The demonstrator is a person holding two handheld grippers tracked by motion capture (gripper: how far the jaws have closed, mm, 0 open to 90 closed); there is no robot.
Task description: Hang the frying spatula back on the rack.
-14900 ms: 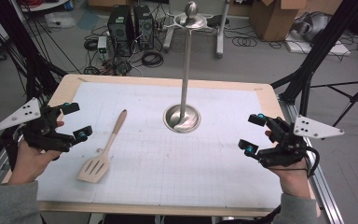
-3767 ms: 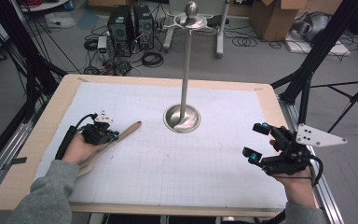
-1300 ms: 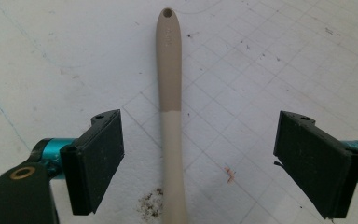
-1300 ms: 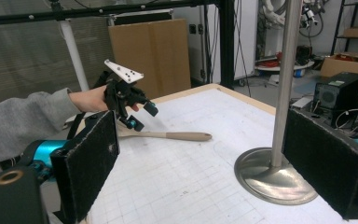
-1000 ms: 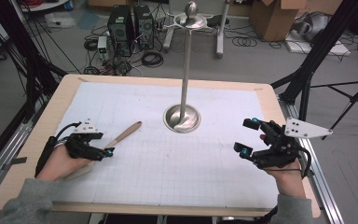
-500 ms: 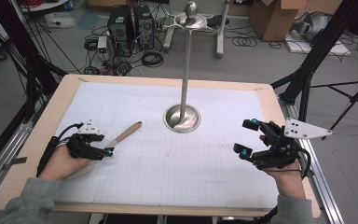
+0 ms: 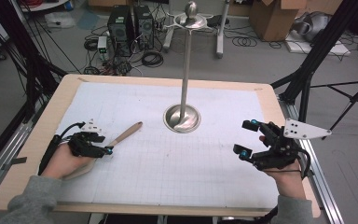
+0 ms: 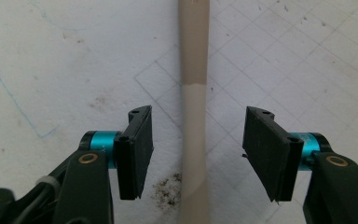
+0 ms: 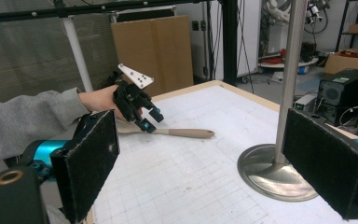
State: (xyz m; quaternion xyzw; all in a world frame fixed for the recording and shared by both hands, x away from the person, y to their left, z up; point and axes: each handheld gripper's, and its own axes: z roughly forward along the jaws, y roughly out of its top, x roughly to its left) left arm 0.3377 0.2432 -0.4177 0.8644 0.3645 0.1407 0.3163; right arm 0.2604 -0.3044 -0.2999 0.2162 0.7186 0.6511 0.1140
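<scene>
1. The wooden spatula [image 7: 121, 138] is seen lying flat on the white gridded mat [image 7: 168, 168], at the left of the high view; its handle points toward the upper right, and its blade is hidden under the person's left hand.
2. The left gripper [image 7: 103, 144] is placed over the handle. In the left gripper view, the handle [image 8: 193, 116] runs up the middle of the frame between the 2 black pads [image 8: 137, 149]; the jaws have just been closing, yet a gap is seen on each side of the wood.
3. The right gripper [image 7: 246, 138] is held at the lower right of the high view, well apart from the spatula, its 2 jaws spread with nothing between them.
4. A metal stand [image 7: 182, 117], a round base with 1 upright pole, is seen at the centre of the mat.
5. No container is in sight on the table [image 7: 51, 100].
</scene>
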